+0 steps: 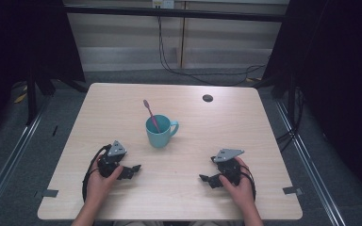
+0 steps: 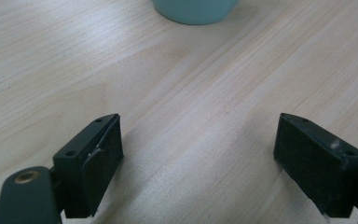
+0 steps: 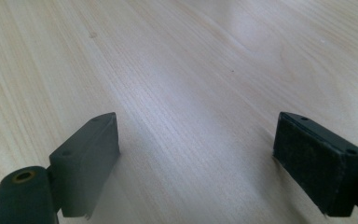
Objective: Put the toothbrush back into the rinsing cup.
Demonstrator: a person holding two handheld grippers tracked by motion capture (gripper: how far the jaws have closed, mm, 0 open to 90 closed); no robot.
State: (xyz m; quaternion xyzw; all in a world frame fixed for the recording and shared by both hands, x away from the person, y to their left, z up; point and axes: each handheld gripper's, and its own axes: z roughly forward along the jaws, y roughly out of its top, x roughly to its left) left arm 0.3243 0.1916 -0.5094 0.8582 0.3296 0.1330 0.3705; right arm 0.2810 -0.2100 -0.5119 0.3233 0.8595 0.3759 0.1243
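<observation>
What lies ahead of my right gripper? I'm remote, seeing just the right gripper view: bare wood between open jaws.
Observer: A teal mug stands mid-table, ahead and to the left of the right gripper.
Operator: Anything inside it?
Observer: A pink toothbrush, leaning, head up.
Operator: Which way is the handle?
Observer: Toward your right side.
Operator: And the left gripper?
Observer: The left gripper is open, low over the table, mug base ahead.

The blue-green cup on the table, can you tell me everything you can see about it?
The cup is a teal mug, smooth and glossy like ceramic or plastic, with one handle on its right side in the high view. It stands upright near the middle of the wooden table. A pink toothbrush stands inside, leaning up and to the left against the rim. Both grippers rest nearer the person, apart from it.
</observation>
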